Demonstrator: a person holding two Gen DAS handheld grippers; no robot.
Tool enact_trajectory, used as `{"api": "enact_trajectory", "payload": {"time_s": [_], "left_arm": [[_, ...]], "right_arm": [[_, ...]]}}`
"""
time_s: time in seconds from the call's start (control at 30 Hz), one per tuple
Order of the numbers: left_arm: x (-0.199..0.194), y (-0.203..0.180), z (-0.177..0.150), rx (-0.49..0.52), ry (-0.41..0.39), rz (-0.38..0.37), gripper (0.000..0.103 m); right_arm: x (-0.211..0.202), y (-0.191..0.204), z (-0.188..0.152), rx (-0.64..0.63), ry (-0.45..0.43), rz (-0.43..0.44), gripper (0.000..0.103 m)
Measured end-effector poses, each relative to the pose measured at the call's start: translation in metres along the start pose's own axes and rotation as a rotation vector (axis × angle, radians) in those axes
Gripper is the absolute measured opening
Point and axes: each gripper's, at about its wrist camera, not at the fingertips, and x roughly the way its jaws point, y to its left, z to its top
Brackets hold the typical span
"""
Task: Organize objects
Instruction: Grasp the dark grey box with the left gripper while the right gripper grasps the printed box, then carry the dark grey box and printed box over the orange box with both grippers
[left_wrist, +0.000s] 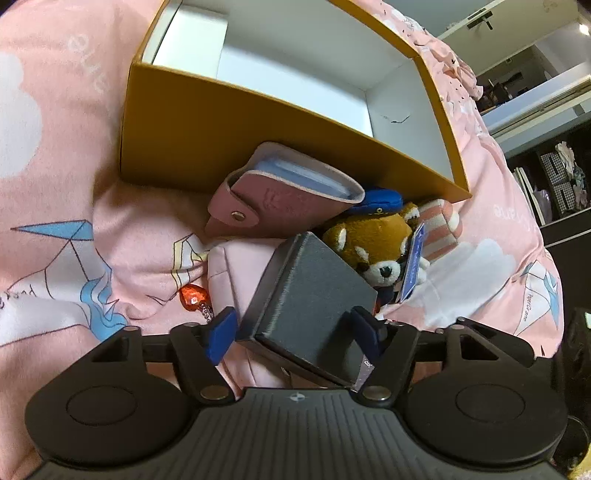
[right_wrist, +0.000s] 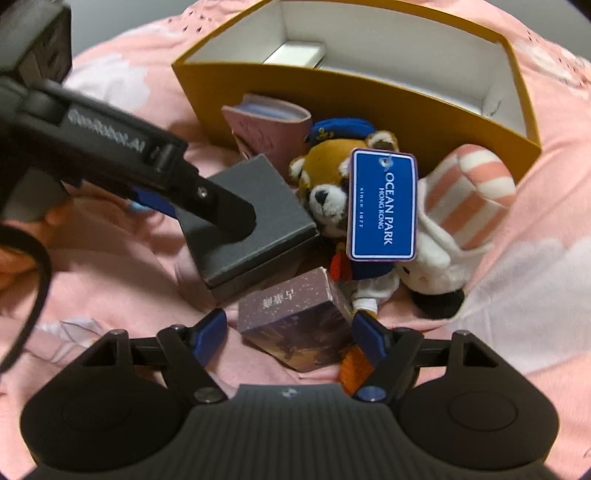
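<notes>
A dark grey box (left_wrist: 314, 295) sits tilted on a pink pouch (left_wrist: 236, 266) between the open fingers of my left gripper (left_wrist: 295, 332); whether the pads touch it is unclear. In the right wrist view the same grey box (right_wrist: 255, 218) lies under the left gripper (right_wrist: 207, 199). My right gripper (right_wrist: 288, 338) is open around a small purple printed box (right_wrist: 295, 321), pads apart from its sides. A red panda plush (right_wrist: 328, 184) with a blue tag (right_wrist: 384, 206), a pink wallet (left_wrist: 284, 195) and a striped plush (right_wrist: 461, 206) lie before the open yellow box (left_wrist: 207, 136).
The yellow box (right_wrist: 369, 99) has a white interior holding a white item (right_wrist: 299, 51). An orange heart charm (left_wrist: 194, 297) lies left of the pouch. Everything rests on a pink printed blanket (left_wrist: 55, 240). Shelves (left_wrist: 554, 177) stand at the right.
</notes>
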Motion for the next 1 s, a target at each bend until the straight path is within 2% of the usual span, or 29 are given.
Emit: {"api": "enact_trajectory", "payload": {"time_s": [0.13, 0.33, 0.47, 0.63, 0.83, 1.0], "left_arm": [[-0.010, -0.007, -0.004, -0.005, -0.039, 0.019, 0.056], [-0.031, -0.021, -0.010, 0.030, -0.129, 0.041, 0.044], [-0.044, -0.027, -0.015, 0.052, -0.188, 0.054, 0.042], [-0.060, -0.031, -0.017, 0.052, -0.246, 0.033, 0.041], [-0.078, -0.037, -0.015, 0.048, -0.327, 0.003, 0.041], [-0.093, -0.041, -0.005, 0.044, -0.396, -0.024, 0.041]], "right_arm": [[0.006, -0.003, -0.001, -0.003, -0.002, 0.003, 0.076], [0.000, 0.000, -0.003, -0.033, -0.039, -0.011, 0.069], [-0.015, 0.004, -0.003, -0.048, -0.078, -0.015, 0.065], [-0.035, -0.003, 0.000, -0.006, -0.115, 0.028, 0.064], [-0.063, -0.009, 0.016, 0.022, -0.163, 0.074, 0.064], [-0.088, -0.015, 0.033, 0.051, -0.239, 0.083, 0.064]]}}
